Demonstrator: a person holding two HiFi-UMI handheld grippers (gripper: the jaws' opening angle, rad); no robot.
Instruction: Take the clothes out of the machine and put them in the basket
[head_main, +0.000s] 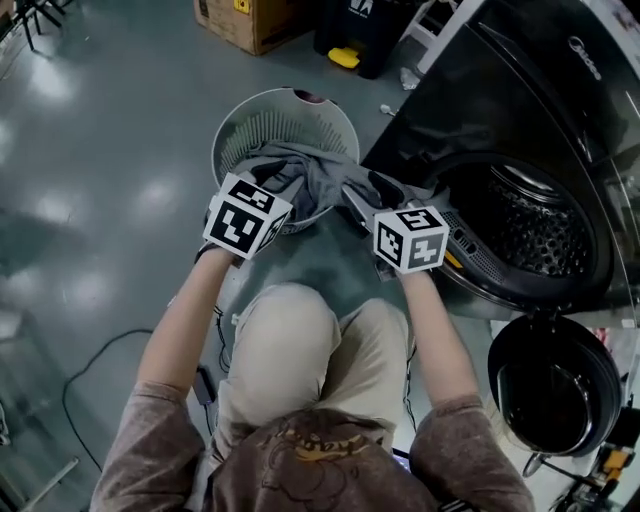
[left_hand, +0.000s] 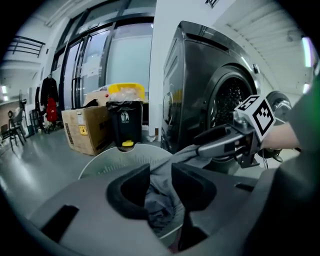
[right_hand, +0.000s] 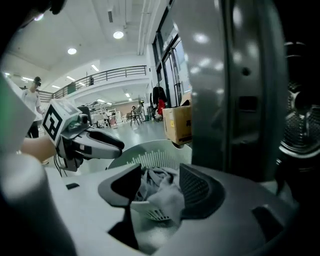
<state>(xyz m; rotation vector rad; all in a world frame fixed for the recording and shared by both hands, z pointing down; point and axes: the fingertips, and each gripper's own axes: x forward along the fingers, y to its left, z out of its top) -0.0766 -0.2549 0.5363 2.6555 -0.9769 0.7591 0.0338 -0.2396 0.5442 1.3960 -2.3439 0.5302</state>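
The grey cloth garment (head_main: 305, 178) lies bunched inside the round white slatted plastic basket (head_main: 285, 102), with one fold spilling over the rim at the basket's 4 o'clock. The left gripper (left_hand: 160, 184) hangs over the rim at 7 o'clock, its jaws a narrow gap apart; the grey fabric shows through the gap, and the pads do not press on it. The right gripper (right_hand: 155, 186) sits at 4 o'clock, its jaws moderately wide, framing the draped fold and the rim without clamping either. The dark grey front-loading washing machine (head_main: 520, 110) stands at 3 o'clock of the basket, its round door (head_main: 555, 385) swung open. A brown cardboard box (head_main: 250, 22) rests on the floor at 12 o'clock.
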